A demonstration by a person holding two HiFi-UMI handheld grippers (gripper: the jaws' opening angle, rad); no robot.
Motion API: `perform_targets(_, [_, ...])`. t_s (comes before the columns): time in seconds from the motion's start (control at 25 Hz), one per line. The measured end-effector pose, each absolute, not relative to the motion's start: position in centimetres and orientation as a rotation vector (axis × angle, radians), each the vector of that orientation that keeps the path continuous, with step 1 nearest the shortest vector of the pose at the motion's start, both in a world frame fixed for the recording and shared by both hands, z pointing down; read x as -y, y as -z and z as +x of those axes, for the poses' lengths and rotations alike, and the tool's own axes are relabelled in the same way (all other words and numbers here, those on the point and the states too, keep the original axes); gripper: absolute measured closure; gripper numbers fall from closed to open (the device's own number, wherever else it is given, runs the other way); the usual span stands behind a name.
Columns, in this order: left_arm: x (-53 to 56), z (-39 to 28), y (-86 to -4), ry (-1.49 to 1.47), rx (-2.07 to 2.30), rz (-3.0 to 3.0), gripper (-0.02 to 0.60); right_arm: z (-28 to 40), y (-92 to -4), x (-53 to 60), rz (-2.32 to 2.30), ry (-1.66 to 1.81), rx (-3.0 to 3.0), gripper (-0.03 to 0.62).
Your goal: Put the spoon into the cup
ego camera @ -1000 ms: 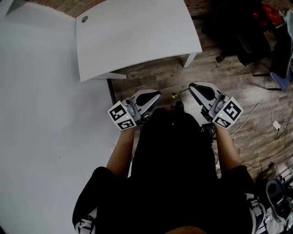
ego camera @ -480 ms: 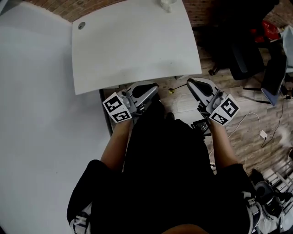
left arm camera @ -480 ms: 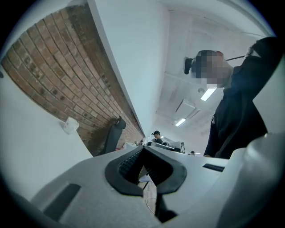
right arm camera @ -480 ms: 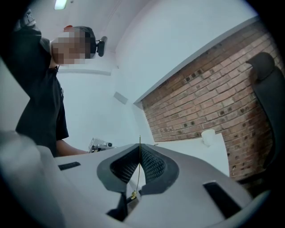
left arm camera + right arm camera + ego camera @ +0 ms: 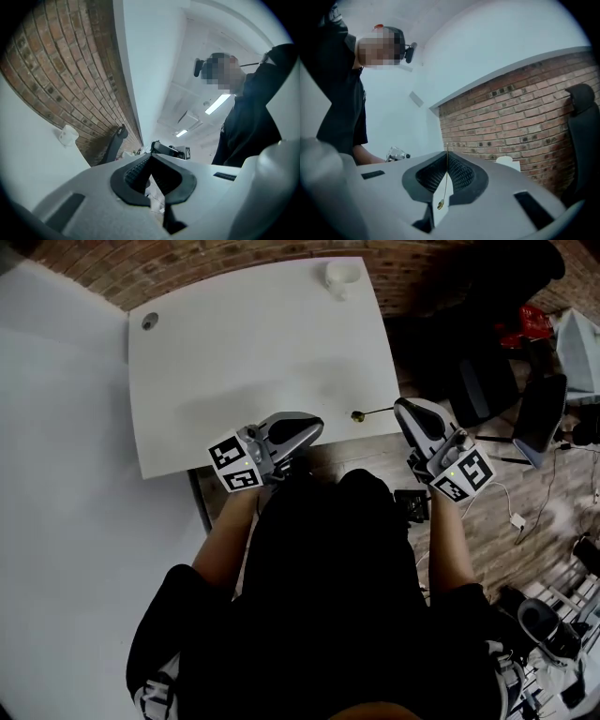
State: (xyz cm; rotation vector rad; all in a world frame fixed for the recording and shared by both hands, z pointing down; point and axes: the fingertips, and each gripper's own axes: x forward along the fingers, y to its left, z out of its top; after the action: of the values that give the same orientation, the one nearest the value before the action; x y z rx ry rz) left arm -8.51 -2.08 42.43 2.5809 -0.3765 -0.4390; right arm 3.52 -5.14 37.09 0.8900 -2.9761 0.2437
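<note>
Fingers of our right gripper [image 5: 401, 410] are pressed together on the thin handle of the spoon [image 5: 368, 413], pinching it right at their tips; in the right gripper view the handle runs as a fine line between the two pads and the bowl hangs clear of them; nothing else is in that grip. Our left gripper [image 5: 314, 424] sits level with it at 9 o'clock, its fingers closed on nothing, just over the near edge of the worktop [image 5: 253, 343].

From above, the spoon's long axis lies 3 to 9 o'clock, crosswise to the right fingers, with the bowl at the 9 o'clock end, above the worktop's near edge and between the two grippers.

Farther out, the cup [image 5: 342, 276] stands mouth up at the worktop's far edge, close against the brick wall [image 5: 525, 108]; from the spoon it lies at about 12 o'clock, a shade toward 11, well apart, with bare worktop between. Both grippers look about equally far from it, but the right one carries the spoon; we judge that the coming move is a forward carry by that hand, with a turn of the wrist so the bowl points down into the mouth.
</note>
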Motion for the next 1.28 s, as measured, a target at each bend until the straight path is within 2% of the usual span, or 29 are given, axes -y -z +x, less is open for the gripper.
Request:
perform_targets(0.4, [4.9, -7.2, -43.8, 0.429, 0.466, 2.549, 0.566, 4.6, -38.2, 9.0, 0.777, -0.303, 3.015, 0.585])
perform_targets(0.72, [8.5, -5.5, -43.6, 0.429, 0.721, 2.508, 0.566, 4.4, -37.2, 16.1, 0.452, -0.270, 3.102, 0.585])
perform_targets(1.0, [11.4, -2.1, -43.5, 0.456, 0.957, 2.423, 0.565, 7.8, -35.3, 22.7, 0.281, -0.363, 3.147, 0.585])
perform_targets(1.28, [14.7, -2.8, -43.1, 0.390, 1.218, 2.430, 0.566, 8.7, -35.0, 28.2, 0.170, -0.270, 3.139, 0.585])
